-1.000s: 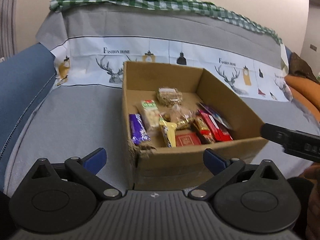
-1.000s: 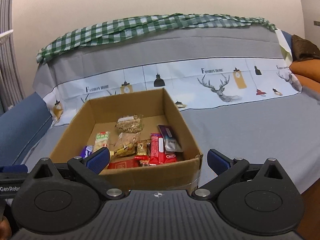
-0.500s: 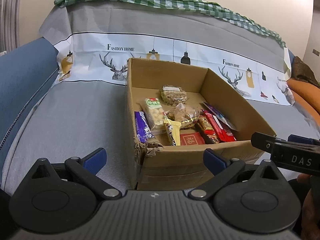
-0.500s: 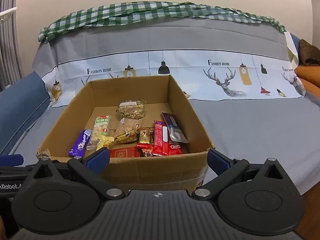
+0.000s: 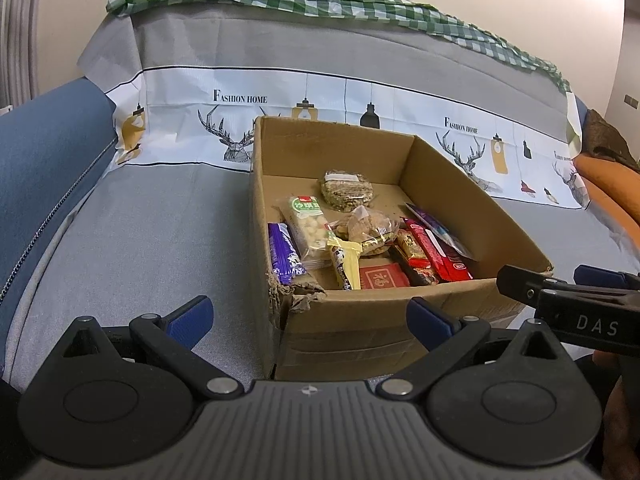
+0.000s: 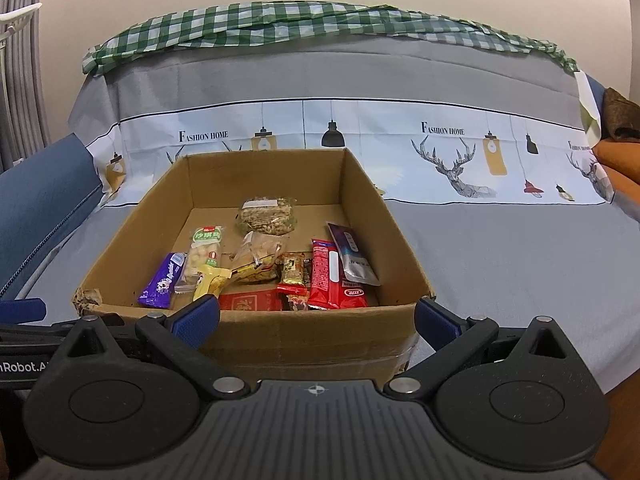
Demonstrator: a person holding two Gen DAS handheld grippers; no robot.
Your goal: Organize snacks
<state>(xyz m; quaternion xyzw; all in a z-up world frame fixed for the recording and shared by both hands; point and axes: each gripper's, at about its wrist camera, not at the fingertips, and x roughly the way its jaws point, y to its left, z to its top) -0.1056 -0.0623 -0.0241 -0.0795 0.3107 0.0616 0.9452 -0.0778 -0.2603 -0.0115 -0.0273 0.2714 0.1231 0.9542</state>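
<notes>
An open cardboard box (image 5: 460, 184) (image 6: 168, 196) sits on a grey covered sofa seat and holds several snack packets. Inside lie a purple bar (image 5: 282, 254) (image 6: 162, 280), a green-labelled white packet (image 5: 308, 222) (image 6: 204, 254), a clear bag of nuts (image 5: 347, 189) (image 6: 267, 214), red wrappers (image 5: 434, 252) (image 6: 330, 276) and a flat red packet (image 5: 380, 276). My left gripper (image 5: 310, 320) stands open in front of the box's torn near-left corner. My right gripper (image 6: 316, 316) is open before the box's near wall. Neither holds anything.
The sofa cover (image 6: 500, 256) is grey with a printed deer band; a green checked cloth (image 6: 320, 28) lies along the backrest. A blue cushion (image 5: 44, 152) flanks the left, an orange one (image 5: 608, 188) the right. The right gripper's side (image 5: 568, 304) shows in the left wrist view.
Both grippers have shifted so the box sits more central and higher in each view; the right gripper's body has come further into the left wrist view. Jaws stayed open.
</notes>
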